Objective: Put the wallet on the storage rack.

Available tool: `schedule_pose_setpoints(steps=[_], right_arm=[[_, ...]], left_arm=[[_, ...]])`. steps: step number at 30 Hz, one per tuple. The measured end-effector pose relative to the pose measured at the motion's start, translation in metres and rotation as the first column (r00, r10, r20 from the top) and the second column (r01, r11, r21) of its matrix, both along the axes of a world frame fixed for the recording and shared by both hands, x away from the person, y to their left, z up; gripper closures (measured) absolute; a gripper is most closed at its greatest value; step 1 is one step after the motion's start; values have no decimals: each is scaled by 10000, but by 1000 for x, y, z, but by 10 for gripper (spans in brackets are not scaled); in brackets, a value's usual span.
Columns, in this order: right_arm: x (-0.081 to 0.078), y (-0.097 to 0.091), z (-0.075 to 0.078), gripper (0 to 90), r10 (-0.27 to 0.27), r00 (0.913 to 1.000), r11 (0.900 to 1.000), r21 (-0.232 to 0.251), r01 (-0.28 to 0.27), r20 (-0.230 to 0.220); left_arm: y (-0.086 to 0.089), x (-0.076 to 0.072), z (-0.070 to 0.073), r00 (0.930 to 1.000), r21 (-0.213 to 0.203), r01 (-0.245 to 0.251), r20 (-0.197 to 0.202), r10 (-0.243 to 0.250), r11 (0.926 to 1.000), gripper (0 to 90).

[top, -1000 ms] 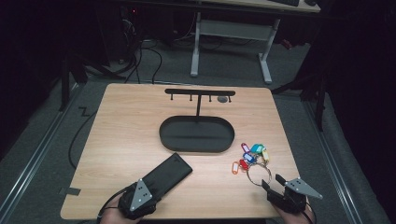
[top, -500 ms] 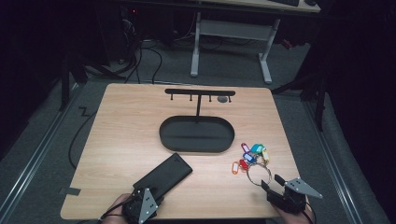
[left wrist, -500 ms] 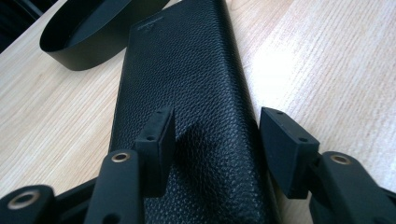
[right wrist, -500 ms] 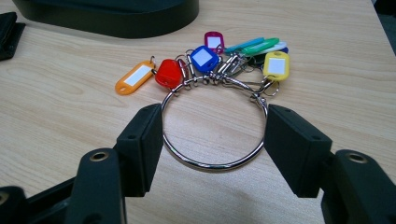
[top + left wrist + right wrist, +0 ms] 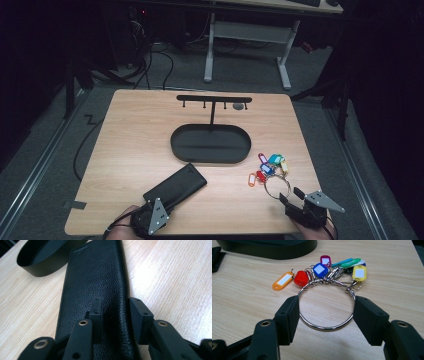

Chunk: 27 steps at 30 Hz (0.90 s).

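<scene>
A lit wooden table (image 5: 140, 150) stands amid near-black surroundings; gripper views are sharp nearby, softening toward far edges.

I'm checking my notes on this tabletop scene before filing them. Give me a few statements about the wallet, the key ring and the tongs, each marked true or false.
1. The black leather wallet lies flat on the wooden table. True.
2. The left tongs are over the wallet's near end. True; their jaws have just been closing, one on the leather and one at its edge.
3. The key ring hangs from the rack. False; it lies on the table beside the oval tray.
4. The right tongs have lifted the key ring. False; their jaws stand on either side of the ring, which rests on the table.
5. The oval tray holds the coloured tags. False; they lie on the table.
</scene>
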State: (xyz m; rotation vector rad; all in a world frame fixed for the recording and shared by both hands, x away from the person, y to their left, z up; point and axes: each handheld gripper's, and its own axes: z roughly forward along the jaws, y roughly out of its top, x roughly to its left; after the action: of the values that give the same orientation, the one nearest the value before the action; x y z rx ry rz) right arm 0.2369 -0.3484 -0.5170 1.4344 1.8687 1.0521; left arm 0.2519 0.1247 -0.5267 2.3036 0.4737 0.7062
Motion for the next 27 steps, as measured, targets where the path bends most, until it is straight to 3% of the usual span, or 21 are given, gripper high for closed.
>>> schedule_pose_setpoints(steps=[3, 6, 12, 17, 21, 27], right_arm=[[2, -1, -1, 385, -168, 9998, 9999, 34, 168, -55], [1, -1, -1, 390, -193, 9998, 9998, 35, 194, -85], [-2, -1, -2, 390, -135, 9998, 9999, 47, 135, -117], [-1, -2, -3, 390, -131, 9998, 9998, 174, 133, -147], [0, -2, -2, 390, -78, 9999, 9999, 129, 79, -77], [0, 0, -3, 391, -35, 9999, 9999, 108, 36, -112]], left_arm=[[1, -3, -2, 9998, -208, 25, 215, -21, 9998, 701], [0, -5, -2, 9994, -128, 24, 357, -20, 9999, 741], [1, -4, 1, 9996, -310, -36, 281, 45, 9995, 759], [7, -2, 7, 9996, -945, -211, 166, 228, 9953, 780], [12, -3, 10, 9995, -1109, -227, 179, 248, 9936, 788], [19, -2, 17, 9992, -1798, -402, 2, 409, 9829, 796]])
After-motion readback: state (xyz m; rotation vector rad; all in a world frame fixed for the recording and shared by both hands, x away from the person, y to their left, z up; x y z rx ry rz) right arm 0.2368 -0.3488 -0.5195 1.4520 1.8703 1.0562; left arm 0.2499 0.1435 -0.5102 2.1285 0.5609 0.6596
